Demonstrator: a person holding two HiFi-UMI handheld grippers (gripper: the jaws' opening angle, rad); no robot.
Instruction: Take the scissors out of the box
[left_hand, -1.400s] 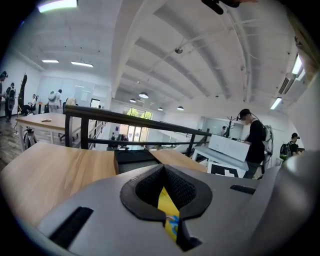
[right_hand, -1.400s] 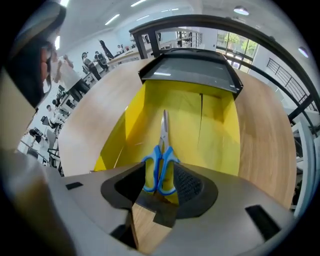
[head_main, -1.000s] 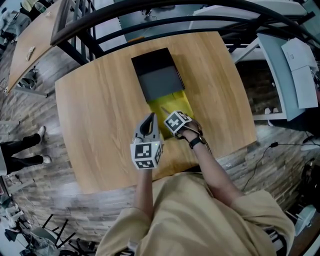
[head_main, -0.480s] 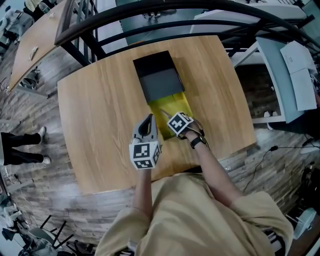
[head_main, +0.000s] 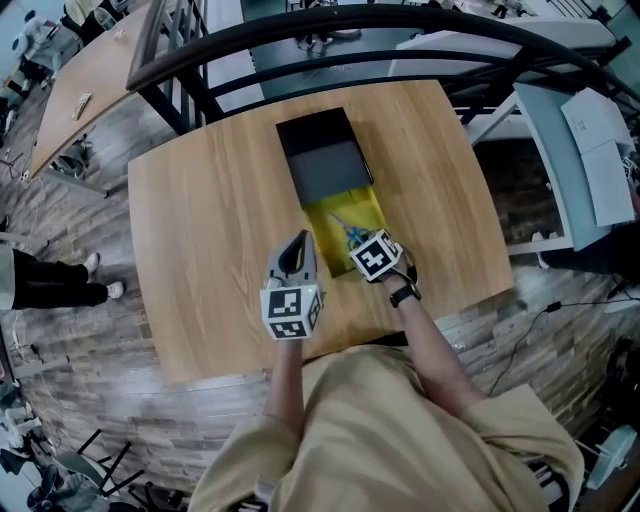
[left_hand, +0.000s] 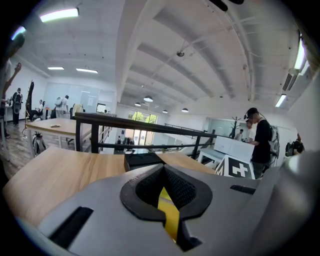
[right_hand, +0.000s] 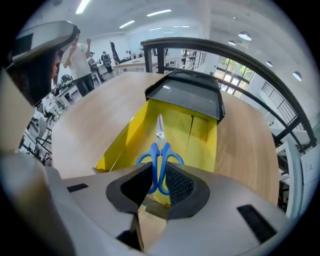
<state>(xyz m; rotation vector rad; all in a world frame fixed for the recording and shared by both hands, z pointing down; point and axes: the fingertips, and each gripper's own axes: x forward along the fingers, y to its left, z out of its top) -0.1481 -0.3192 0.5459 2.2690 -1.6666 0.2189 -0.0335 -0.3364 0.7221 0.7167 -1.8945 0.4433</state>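
Observation:
Blue-handled scissors (right_hand: 160, 150) hang over the yellow tray (right_hand: 202, 135) of the box, blades pointing away from me. Their handle loops sit between the pads of my right gripper (right_hand: 157, 187), whose jaws are closing and pressing on them. In the head view the scissors (head_main: 343, 230) show just ahead of the right gripper (head_main: 354, 242), above the tray (head_main: 368, 208) that sticks out of the black sleeve (head_main: 325, 155). My left gripper (head_main: 295, 245) hovers at the tray's left side. Its jaws (left_hand: 167, 210) stand together, with only a yellow sliver showing in the slit.
The box lies on a wooden table (head_main: 200, 230), with bare wood to its left and right. A black railing (head_main: 400, 30) curves behind the table. A person (head_main: 40, 280) stands on the floor at the left, and another person (left_hand: 260, 140) beyond the table.
My right gripper has closed on the scissors and lifted them, drawing back towards me, so the scissors now show above the tray. The left gripper has shifted only slightly.

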